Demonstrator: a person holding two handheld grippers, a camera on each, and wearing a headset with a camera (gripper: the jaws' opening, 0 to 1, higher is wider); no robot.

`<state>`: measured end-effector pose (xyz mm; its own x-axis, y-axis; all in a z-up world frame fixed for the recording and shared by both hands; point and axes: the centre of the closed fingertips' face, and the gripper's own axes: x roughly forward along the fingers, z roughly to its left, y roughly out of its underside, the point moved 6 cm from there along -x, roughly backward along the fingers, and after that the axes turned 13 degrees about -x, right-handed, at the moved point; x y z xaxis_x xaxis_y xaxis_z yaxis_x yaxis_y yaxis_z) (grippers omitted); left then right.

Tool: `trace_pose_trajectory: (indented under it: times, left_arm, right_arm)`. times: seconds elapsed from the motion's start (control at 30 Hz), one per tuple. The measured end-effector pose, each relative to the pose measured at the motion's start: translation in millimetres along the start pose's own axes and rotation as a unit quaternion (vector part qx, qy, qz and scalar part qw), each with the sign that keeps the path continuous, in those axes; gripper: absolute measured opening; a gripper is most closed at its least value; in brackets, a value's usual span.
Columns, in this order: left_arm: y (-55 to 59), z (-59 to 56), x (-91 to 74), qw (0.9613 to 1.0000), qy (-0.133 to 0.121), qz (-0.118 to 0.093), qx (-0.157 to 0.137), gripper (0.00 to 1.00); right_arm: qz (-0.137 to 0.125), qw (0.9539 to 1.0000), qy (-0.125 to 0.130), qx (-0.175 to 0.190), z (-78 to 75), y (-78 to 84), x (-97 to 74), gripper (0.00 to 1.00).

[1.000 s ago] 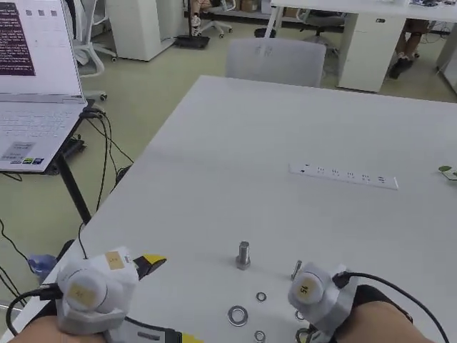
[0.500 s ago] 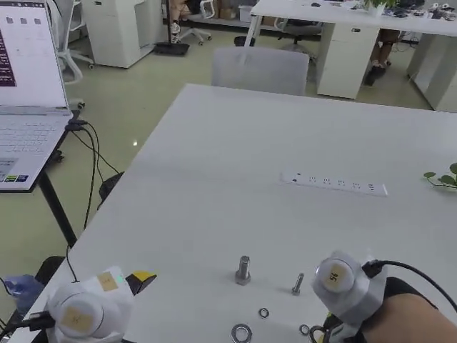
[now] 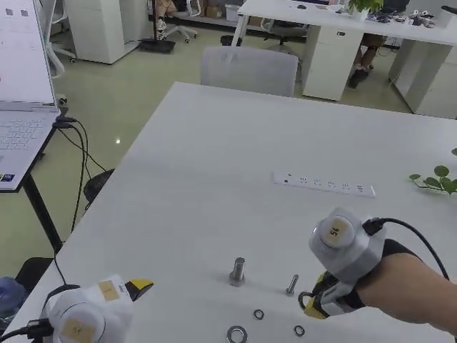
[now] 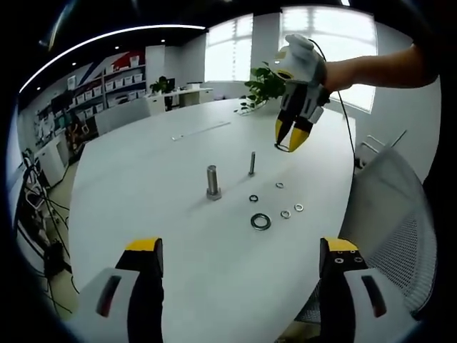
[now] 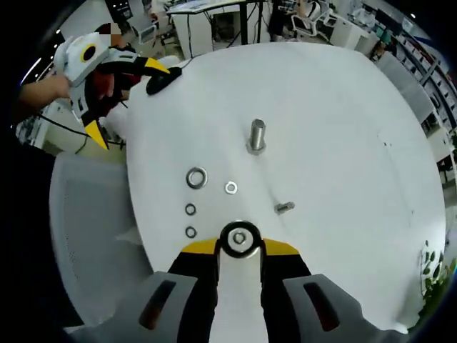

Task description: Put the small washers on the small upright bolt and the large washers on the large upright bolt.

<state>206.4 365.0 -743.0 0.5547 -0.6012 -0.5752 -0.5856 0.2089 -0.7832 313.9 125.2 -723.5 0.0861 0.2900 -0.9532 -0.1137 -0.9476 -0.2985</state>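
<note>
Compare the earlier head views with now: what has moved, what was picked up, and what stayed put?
The right gripper has risen from among the washers on the bench and moved right; it is now shut on a large washer. The left gripper stays open and low on the left. The large bolt, small bolt and second large washer have not moved; only the camera has shifted.

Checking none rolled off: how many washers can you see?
6. One washer in the right gripper's fingers. On the table: a large washer, a small washer by the large bolt, one by the small bolt, two nearer the chair.
</note>
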Motion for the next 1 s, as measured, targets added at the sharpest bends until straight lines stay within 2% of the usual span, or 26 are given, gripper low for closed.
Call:
trace_pose_trajectory:
  times: [0.17,0.5,0.77,1.0]
  left_arm:
    - [-1.6,0.6,0.8,1.0000,-0.003,-0.005,0.000,0.94]
    - [2.1,3.0,2.3,1.0000,-0.005,-0.004,-0.007,0.90]
    - [2.5,5.8,0.5,0.9997,0.000,-0.005,-0.022,0.90]
    - [1.9,11.0,-0.4,0.9997,-0.002,-0.008,-0.024,0.92]
  right_arm:
    - [-0.003,1.0000,0.003,-0.002,-11.6,-11.4,-1.9,0.21]
    - [-0.009,0.9997,0.002,-0.023,-30.1,-43.2,-4.5,0.22]
    - [-0.022,0.9992,-0.006,-0.033,-37.2,-70.2,6.3,0.22]
    - [-0.016,0.9986,-0.006,-0.050,-44.3,-88.2,17.4,0.22]
